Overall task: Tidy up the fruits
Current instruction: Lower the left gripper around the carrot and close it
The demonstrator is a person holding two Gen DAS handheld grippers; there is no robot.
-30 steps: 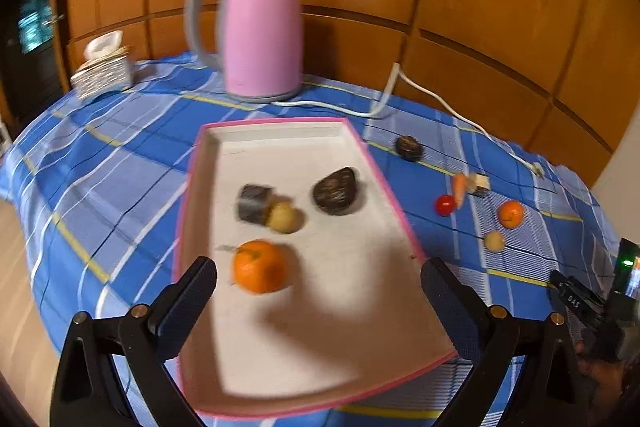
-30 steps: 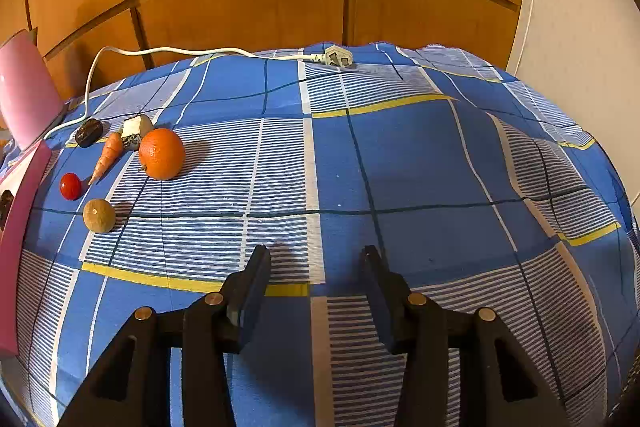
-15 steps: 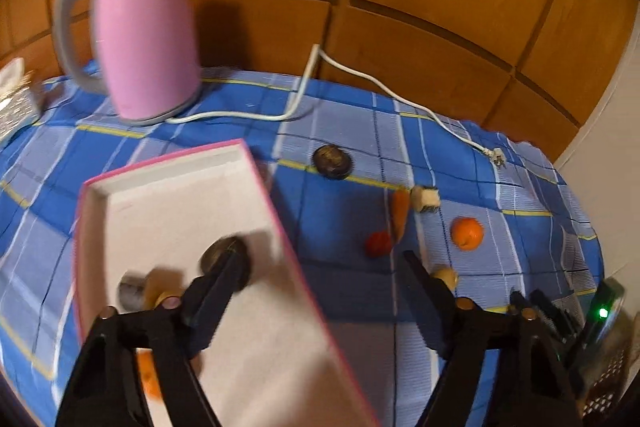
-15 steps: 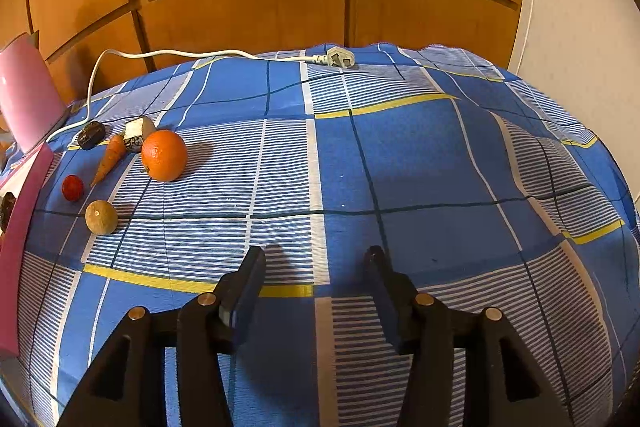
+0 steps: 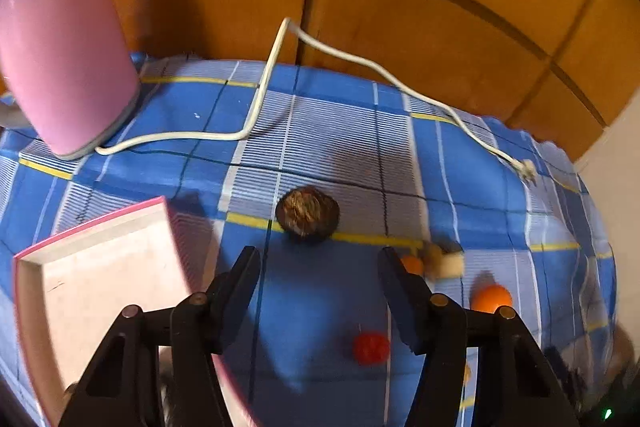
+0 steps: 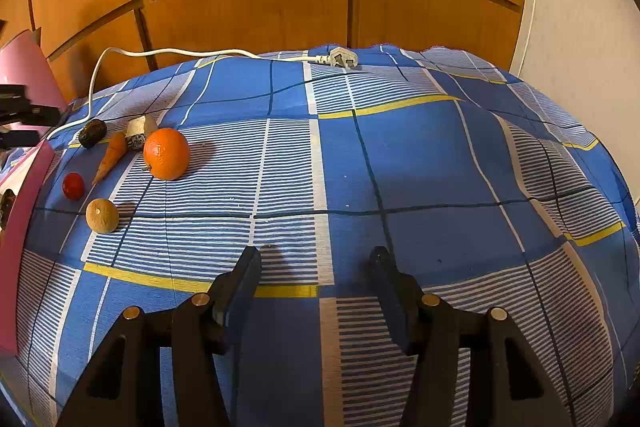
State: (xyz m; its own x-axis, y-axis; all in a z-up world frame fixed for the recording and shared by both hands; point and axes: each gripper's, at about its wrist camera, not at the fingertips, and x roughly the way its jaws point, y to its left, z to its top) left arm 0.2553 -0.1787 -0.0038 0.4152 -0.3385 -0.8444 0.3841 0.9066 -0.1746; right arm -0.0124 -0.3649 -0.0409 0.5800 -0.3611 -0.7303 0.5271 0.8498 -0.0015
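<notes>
My left gripper (image 5: 318, 261) hovers over the blue checked cloth just short of a dark wrinkled fruit (image 5: 307, 213); its jaws are closing with nothing between them. A pink-rimmed tray (image 5: 96, 267) lies to its left. A red tomato (image 5: 371, 347), an orange (image 5: 491, 298), a carrot (image 5: 412, 264) and a pale chunk (image 5: 448, 259) lie to the right. In the right wrist view my right gripper (image 6: 316, 259) is empty, its jaws opening over bare cloth. The orange (image 6: 166, 153), carrot (image 6: 110, 157), tomato (image 6: 73, 185), a tan round fruit (image 6: 102, 215) and the dark fruit (image 6: 92, 133) sit far left.
A pink kettle (image 5: 60, 47) stands at the back left, its white cord (image 5: 360, 63) running across the cloth to a plug (image 6: 340, 58). Wooden panels back the table. The cloth drops off at the right edge beside a white wall (image 6: 580, 7).
The left gripper has swung right from above the tray to the loose fruits and its jaws have narrowed. The right gripper stays put, jaws slightly wider.
</notes>
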